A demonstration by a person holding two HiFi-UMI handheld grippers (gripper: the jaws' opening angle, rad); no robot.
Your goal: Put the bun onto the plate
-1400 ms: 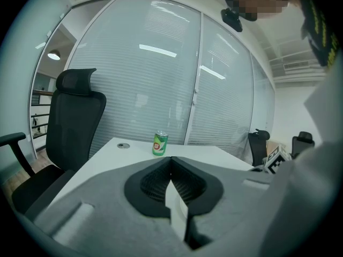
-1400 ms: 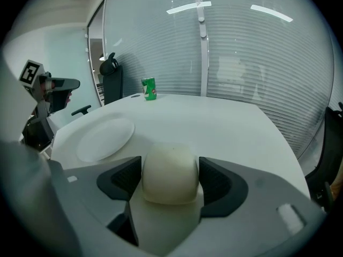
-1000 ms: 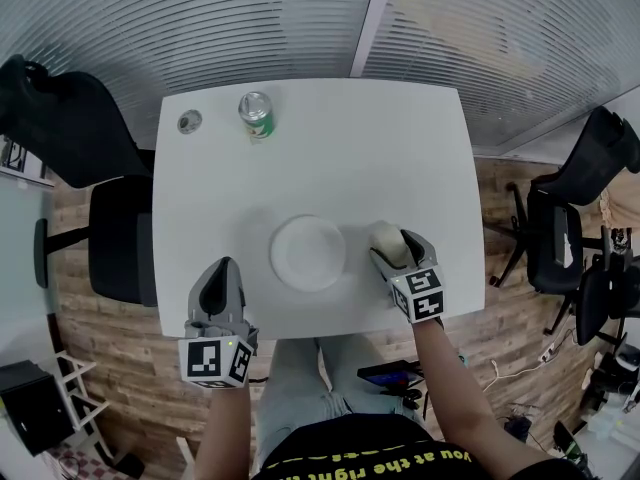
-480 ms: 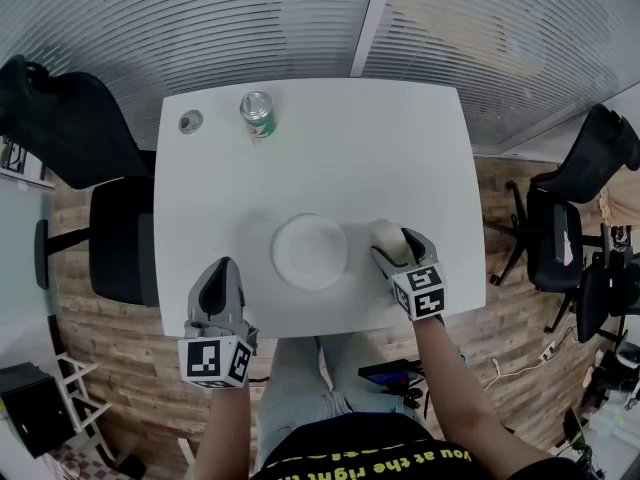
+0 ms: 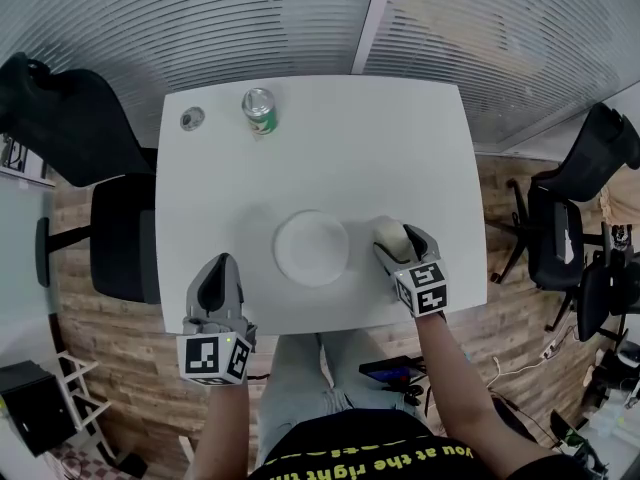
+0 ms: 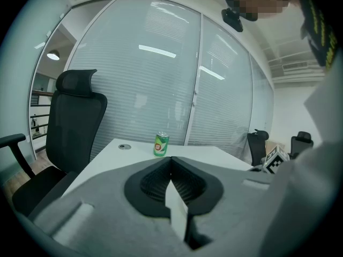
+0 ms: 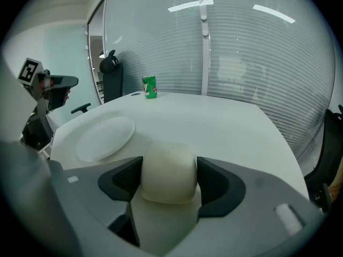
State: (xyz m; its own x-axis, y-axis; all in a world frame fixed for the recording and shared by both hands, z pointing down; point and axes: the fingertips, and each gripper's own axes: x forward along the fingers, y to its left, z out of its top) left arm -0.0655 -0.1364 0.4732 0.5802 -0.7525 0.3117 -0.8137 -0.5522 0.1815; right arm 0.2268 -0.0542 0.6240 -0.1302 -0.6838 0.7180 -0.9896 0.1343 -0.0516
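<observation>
Two grippers sit low at the near edge of the white table [image 5: 400,148], one in each of your hands.

Right gripper [image 5: 393,238]: clamped on the bun [image 5: 387,234]. In the right gripper view the dark pads [image 7: 214,183] press the bun's two sides, and the pale, rounded bun [image 7: 168,170] fills the gap between them. Whether its underside touches the table cannot be told from these views.

Bun position: just right of the plate [image 5: 312,249], near its rim but not over it and not touching it. From the right gripper view the plate [image 7: 105,138] lies ahead and to the left, bare and flat on the table.

Left gripper [image 5: 218,270]: jaws closed together, nothing between them. In the left gripper view the tips meet in a single seam [image 6: 171,162]. It is at the table's near-left edge, left of the plate and apart from it.

Far side of the table: a green can [image 5: 259,109] stands upright near the back-left corner, with a small round disc [image 5: 191,119] just left of it. Both are well apart from the plate and bun.

Left of the table: a black office chair [image 5: 110,238].
</observation>
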